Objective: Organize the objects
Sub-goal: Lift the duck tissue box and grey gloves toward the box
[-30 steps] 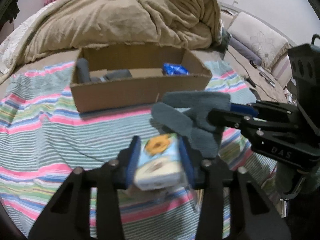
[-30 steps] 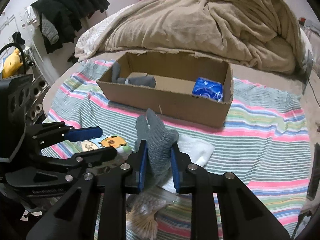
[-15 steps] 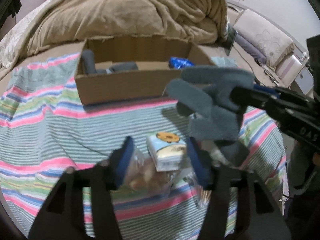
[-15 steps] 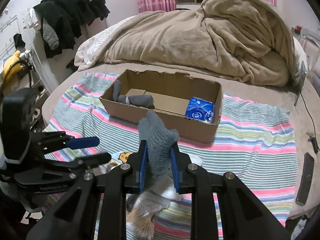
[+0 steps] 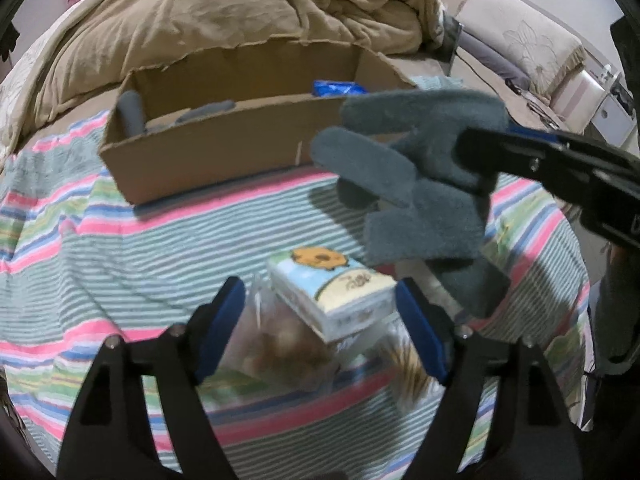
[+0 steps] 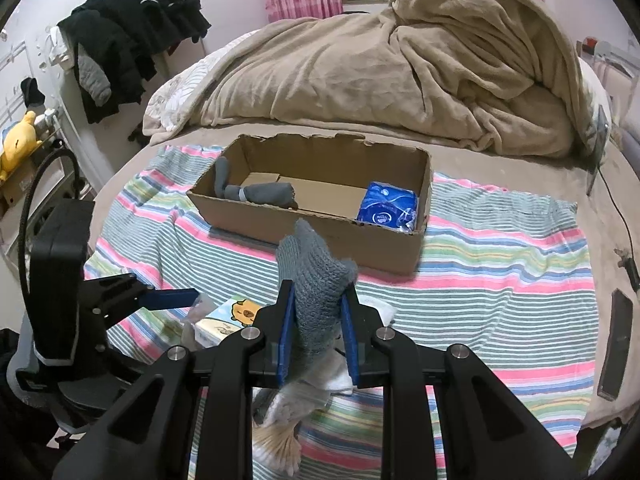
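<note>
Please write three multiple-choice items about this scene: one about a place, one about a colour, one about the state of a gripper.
1. Where is the blue packet?
A. in the cardboard box
B. on the striped cloth
C. on the beige blanket

2. What colour is the glove?
A. pink
B. grey
C. yellow

3. How is the left gripper?
A. shut on the tissue box
B. shut on the glove
C. open

Answers: 1 A, it lies at the box's right end. 2 B, grey knit. 3 C, its fingers stand apart around the tissue box; the right gripper holds the glove.
</note>
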A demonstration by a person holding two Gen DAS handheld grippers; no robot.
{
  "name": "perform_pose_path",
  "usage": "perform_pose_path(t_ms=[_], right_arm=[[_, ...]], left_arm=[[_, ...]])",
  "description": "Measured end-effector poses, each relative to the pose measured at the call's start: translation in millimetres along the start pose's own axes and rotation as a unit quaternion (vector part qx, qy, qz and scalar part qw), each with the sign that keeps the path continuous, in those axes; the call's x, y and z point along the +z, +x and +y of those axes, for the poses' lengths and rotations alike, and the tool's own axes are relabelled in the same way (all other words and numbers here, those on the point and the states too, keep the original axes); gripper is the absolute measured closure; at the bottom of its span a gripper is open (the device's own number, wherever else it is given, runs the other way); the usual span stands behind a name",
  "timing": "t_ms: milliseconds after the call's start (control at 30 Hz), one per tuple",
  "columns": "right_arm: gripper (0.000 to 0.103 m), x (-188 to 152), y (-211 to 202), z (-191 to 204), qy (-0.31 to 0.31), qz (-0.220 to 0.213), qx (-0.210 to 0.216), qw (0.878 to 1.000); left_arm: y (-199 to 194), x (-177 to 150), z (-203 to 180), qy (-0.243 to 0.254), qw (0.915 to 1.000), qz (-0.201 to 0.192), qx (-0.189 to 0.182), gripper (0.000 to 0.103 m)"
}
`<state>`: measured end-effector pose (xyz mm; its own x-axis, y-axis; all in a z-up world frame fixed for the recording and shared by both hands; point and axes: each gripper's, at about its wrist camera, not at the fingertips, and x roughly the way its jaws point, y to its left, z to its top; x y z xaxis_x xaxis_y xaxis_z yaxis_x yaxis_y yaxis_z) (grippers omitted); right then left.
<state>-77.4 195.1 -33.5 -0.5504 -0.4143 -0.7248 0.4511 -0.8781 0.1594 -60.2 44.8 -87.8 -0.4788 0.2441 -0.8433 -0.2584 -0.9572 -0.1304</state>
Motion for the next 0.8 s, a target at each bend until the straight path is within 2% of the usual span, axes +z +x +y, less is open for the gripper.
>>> perform_pose_path(t_ms=[200,367,400,633,800], right_arm=[[0.08,-1,0,-7,0.009,-0.002,-0.001,1.0],[0.08,-1,-1,-10,0.013,-0.004,0.0,1.0],[0.08,-1,-1,-11,0.013,-0.004,0.0,1.0],[0.08,1,-5,-11,0.014,-0.009,0.001,1.0],[0.08,2,-8,-9,0.012,-0.013,-0.001,1.0]], left_arm=[[16,2,-3,0.012,0.9996,0.017,-0.017,0.023],[20,-3,-8,0.024,0.9992,0.019,-0.025,0.028],[19,-4,-7,0.024,0.9992,0.016,-0.027,0.035],[5,-2,1,0.006,0.999,-0.01,-0.043,0.051],[-3,3,5,-0.002,0.9981,-0.027,-0.056,0.07]])
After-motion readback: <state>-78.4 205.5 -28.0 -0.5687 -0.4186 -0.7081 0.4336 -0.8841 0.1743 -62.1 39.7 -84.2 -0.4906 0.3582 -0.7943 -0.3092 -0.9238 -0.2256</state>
